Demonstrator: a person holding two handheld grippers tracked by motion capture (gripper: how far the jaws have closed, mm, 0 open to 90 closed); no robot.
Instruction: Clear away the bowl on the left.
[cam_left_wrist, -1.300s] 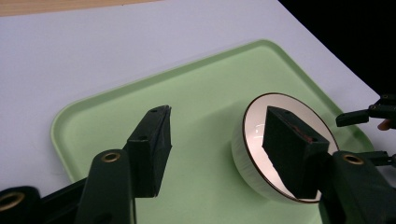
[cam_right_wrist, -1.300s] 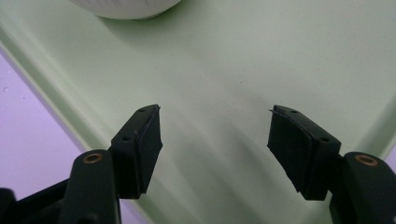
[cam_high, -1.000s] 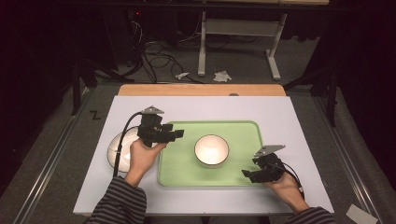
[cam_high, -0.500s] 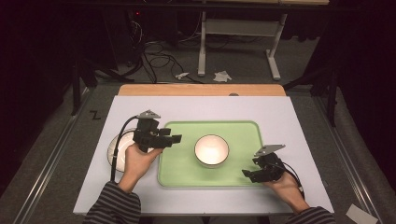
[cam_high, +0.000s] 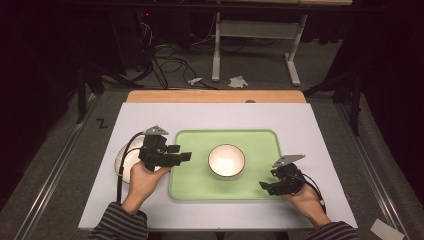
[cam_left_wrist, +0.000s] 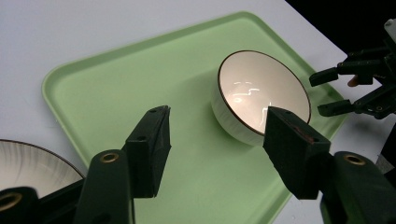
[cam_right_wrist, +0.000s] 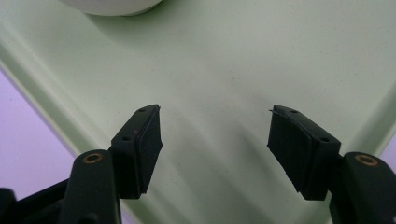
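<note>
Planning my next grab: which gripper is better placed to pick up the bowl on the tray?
Left, probably. The left gripper is open, aimed at the bowl with nothing between. The right gripper, also open, sits low at the tray corner, pointing past the bowl.

Tray (cam_high: 195, 187) sits mid-worktop (cam_high: 215, 117), bowl (cam_high: 226, 161) on it near the centre. Left of the tray lies what looks like a plate (cam_high: 121, 159), partly under the left tool (cam_high: 185, 157). Right tool (cam_high: 263, 187) hovers over the tray's near right corner.
</note>
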